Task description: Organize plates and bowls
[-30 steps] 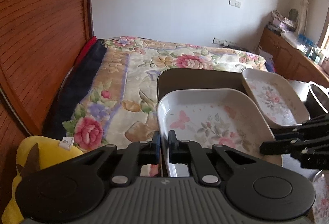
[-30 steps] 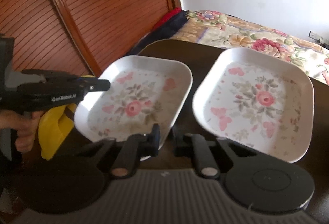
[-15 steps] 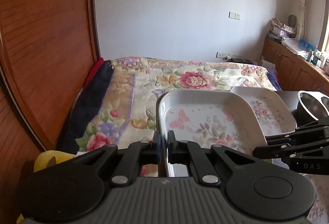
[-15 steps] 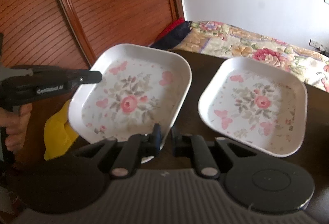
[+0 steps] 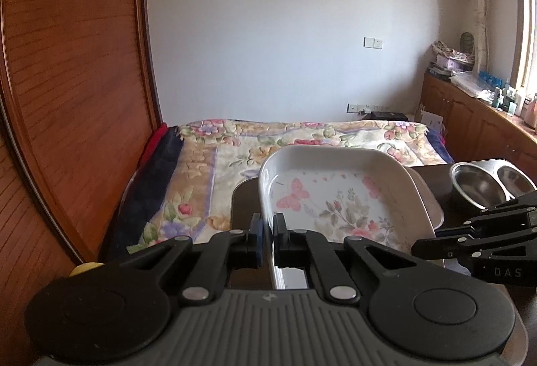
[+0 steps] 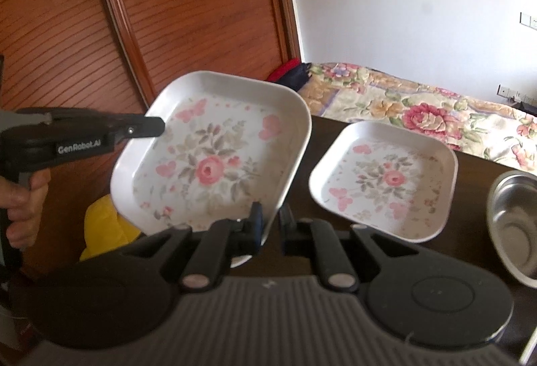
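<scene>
A white square plate with a rose print [image 5: 339, 198] [image 6: 214, 161] is held in the air above the dark table. My left gripper [image 5: 266, 233] is shut on its left rim; it also shows in the right wrist view [image 6: 147, 127]. My right gripper [image 6: 270, 225] is shut on its near right rim; it also shows in the left wrist view [image 5: 436, 247]. A second matching plate [image 6: 386, 179] lies flat on the table [image 6: 476, 171] to the right, mostly hidden behind the held plate in the left wrist view [image 5: 428, 198].
Two steel bowls [image 5: 476, 190] [image 5: 515, 178] stand at the table's right; one shows in the right wrist view [image 6: 517, 225]. A floral bed [image 5: 302, 138] lies beyond the table. A slatted wooden wardrobe [image 6: 134, 13] is at the left, with a yellow object [image 6: 104, 231] below.
Both grippers have lifted the held plate higher off the table and carried it to the right, so it now overlaps the second plate in the left wrist view.
</scene>
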Tool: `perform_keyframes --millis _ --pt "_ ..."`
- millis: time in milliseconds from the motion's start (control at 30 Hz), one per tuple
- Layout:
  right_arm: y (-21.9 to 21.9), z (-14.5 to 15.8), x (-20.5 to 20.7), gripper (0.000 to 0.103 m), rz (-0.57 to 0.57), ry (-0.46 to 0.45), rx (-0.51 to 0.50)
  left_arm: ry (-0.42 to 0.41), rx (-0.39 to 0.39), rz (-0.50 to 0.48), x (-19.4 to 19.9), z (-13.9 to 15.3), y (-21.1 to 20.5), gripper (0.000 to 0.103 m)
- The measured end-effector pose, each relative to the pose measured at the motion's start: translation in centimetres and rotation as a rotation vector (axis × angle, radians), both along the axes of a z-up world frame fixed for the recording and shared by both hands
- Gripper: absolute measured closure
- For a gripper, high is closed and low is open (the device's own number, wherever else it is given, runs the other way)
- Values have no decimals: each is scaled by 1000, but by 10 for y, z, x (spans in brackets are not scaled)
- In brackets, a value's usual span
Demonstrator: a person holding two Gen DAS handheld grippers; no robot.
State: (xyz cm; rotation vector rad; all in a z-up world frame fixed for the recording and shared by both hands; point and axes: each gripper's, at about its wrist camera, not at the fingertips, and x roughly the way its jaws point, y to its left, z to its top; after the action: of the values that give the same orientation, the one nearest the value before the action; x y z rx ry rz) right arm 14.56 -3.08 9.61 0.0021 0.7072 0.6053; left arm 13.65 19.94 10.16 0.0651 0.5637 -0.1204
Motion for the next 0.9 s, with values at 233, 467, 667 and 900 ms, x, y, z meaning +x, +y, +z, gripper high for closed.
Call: perform_keyframes --millis 233,467,667,900 --pt "-20 12 -21 92 -13 -41 11 -33 16 -18 -26 18 -23 85" --pt "-41 19 -42 92 -27 -75 20 -65 19 -37 -53 28 -47 85" --pt "-60 20 -63 92 -46 -94 16 -76 8 -53 -76 24 -66 85" --pt "-80 13 -85 92 -70 -93 8 -67 -18 -65 -96 11 -86 85"
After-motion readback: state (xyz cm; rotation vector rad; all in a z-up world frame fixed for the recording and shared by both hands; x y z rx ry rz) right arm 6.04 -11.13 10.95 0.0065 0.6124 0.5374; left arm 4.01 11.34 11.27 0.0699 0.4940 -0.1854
